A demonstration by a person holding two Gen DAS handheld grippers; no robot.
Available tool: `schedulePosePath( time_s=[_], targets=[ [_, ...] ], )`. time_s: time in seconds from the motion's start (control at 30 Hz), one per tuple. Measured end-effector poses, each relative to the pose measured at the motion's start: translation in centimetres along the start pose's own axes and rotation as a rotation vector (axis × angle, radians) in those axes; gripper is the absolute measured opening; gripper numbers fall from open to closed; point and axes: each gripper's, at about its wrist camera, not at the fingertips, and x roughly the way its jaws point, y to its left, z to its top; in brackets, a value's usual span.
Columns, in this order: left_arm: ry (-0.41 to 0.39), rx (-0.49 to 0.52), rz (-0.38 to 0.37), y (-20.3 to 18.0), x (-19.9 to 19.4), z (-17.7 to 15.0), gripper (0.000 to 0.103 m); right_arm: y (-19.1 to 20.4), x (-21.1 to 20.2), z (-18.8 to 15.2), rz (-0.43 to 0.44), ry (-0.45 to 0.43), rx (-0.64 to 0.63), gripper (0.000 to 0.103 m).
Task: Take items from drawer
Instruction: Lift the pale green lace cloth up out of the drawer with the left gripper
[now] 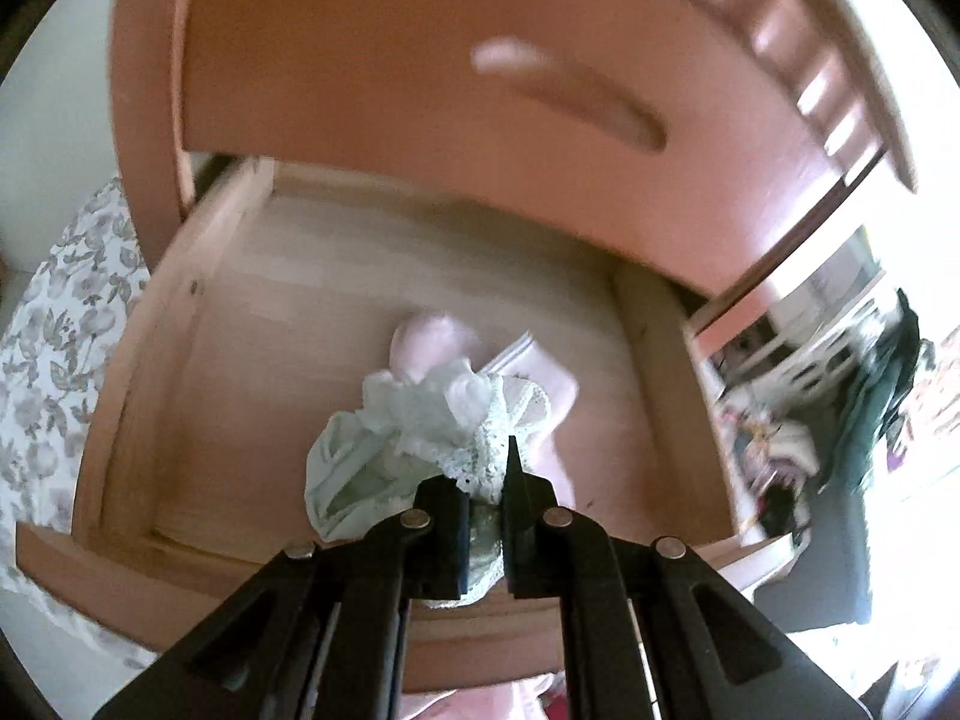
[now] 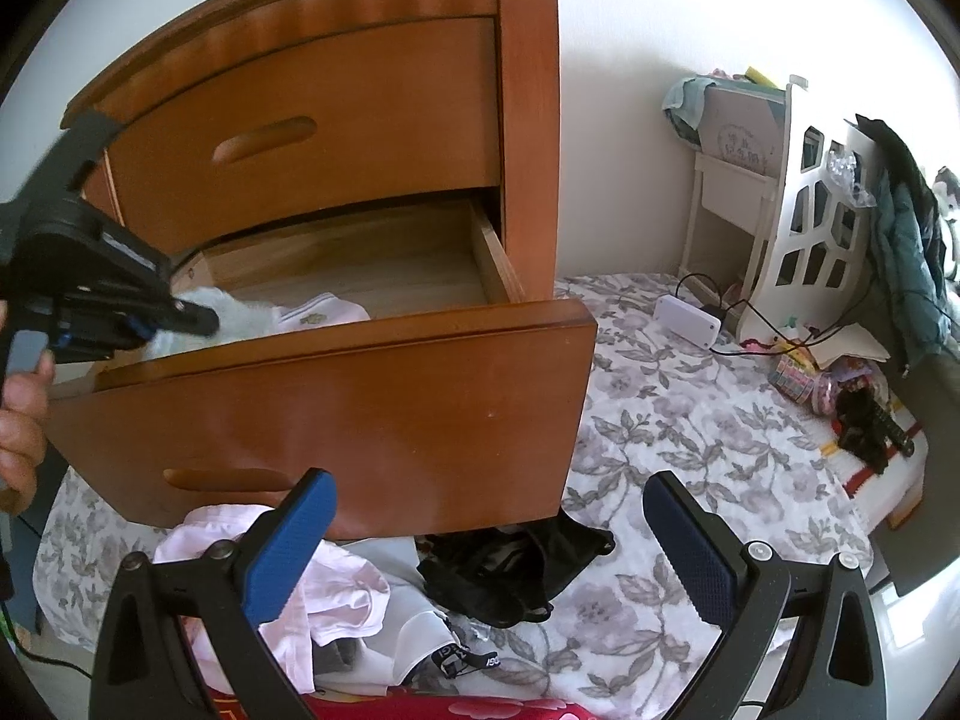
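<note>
- Two grippers show: the right gripper (image 2: 489,546), nearest in its own view, stands wide apart with nothing between its two blue-padded fingers (image 2: 294,546).
- Just beyond those fingers, three garments lie heaped on the floral sheet (image 2: 690,438): one pale pink garment (image 2: 342,600), one white piece (image 2: 408,636) and one black garment (image 2: 510,570).
- One red flowered fabric (image 2: 456,709) runs along the bottom edge.
- Above the heap, one open drawer (image 2: 360,408) juts from the wooden nightstand (image 2: 528,120); the one upper drawer (image 2: 312,126) is closed.
- Left gripper (image 1: 485,516), held by one hand (image 2: 21,426), has its jaws nearly together, clamped on one mint-green lace-trimmed garment (image 1: 384,444) that bunches ahead of its black fingers (image 1: 441,522), above the drawer's front part.
- Behind it, one pink garment (image 1: 432,342) lies on the drawer's floor (image 1: 288,276); from the right wrist it shows over the front rim as a white-and-pink fold.
- Farther off, one white box (image 2: 687,321) with black cables lies on the sheet near one white cut-out panel (image 2: 804,222), and one dark teal jacket (image 2: 906,240) hangs at the right.
</note>
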Motion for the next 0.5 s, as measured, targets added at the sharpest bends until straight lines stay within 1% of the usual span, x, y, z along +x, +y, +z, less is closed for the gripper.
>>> schedulePosePath(
  time_s=[0.07, 0.27, 0.33, 0.5],
  targets=[
    [-0.039, -0.020, -0.027, 0.1, -0.7, 0.2, 0.008, 0.1, 0.0, 0.0, -0.005, 0.000, -0.005, 0.103],
    [-0.116, -0.089, -0.109, 1.6, -2.2, -1.1, 0.007, 0.4, -0.2, 0.0, -0.014, -0.007, -0.024, 0.103],
    [-0.123, -0.108, -0.118, 2.1, -1.2, -1.3, 0.007, 0.4, -0.2, 0.0, -0.014, -0.006, -0.023, 0.103],
    [-0.156, -0.144, -0.157, 3.0, -2.1, -1.8, 0.007, 0.5, -0.2, 0.0, -0.016, -0.008, -0.025, 0.103]
  ],
)
